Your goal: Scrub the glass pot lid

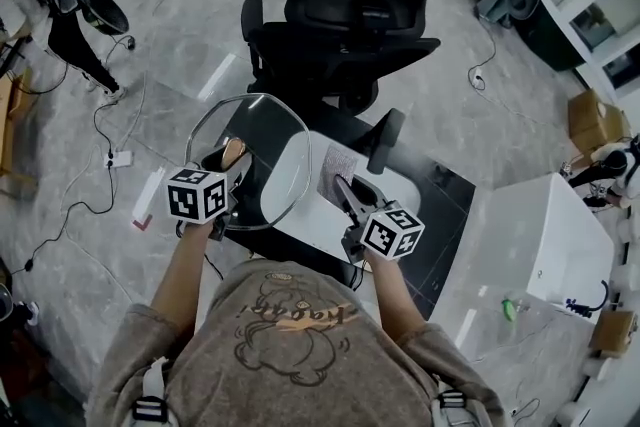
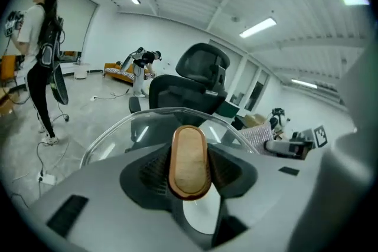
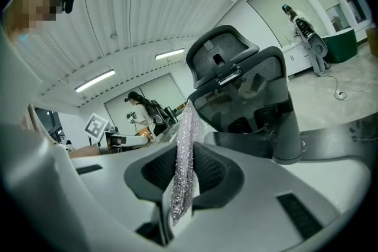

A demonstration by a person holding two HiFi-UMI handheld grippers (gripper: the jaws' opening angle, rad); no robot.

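White table [image 1: 312,231], glass pot lid [image 1: 266,137]

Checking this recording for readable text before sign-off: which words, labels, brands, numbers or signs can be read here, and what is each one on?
On the sweatshirt: a cursive word above a cartoon print, too distorted to read.
On the left marker cube and the right marker cube: black-and-white square patterns, no letters.
On the glass pot lid and the scrub cloth: no print visible.
Nothing else is legible.
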